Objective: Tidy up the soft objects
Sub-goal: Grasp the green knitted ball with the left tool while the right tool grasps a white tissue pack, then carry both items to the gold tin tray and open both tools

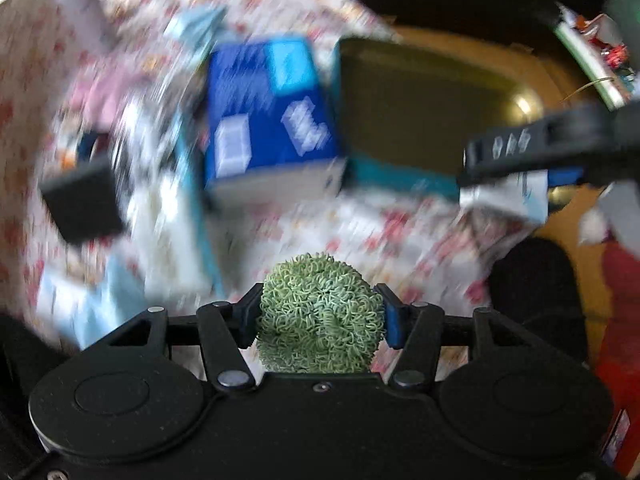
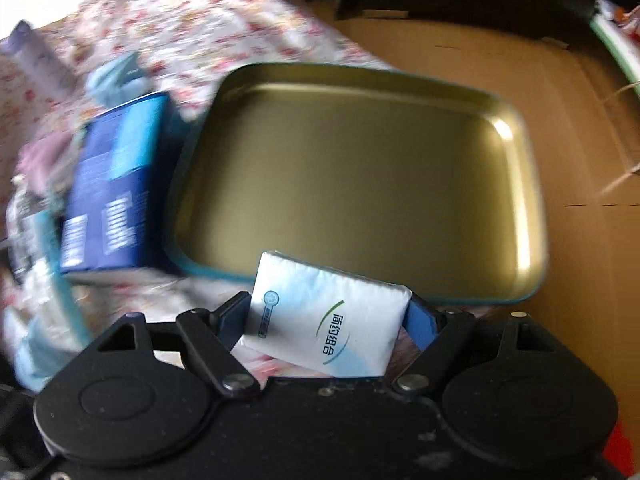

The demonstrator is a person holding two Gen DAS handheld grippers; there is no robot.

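Note:
My left gripper (image 1: 318,314) is shut on a fuzzy green ball (image 1: 320,316), which bulges between its blue pads above the floral cloth (image 1: 360,224). My right gripper (image 2: 328,312) is shut on a white and blue tissue pack (image 2: 324,316), held tilted just in front of the gold tin tray (image 2: 536,208). In the left wrist view the right gripper (image 1: 520,168) shows at the right with the tissue pack (image 1: 508,196) under it, beside the tray (image 1: 404,104). The tray holds nothing.
A dark blue box (image 1: 268,112) (image 2: 112,188) lies against the tray's left side. A black block (image 1: 82,206) and pale packets (image 1: 92,300) sit on the cloth at left. Brown cardboard (image 2: 580,120) lies right of the tray. Red fabric (image 1: 620,320) is at the far right.

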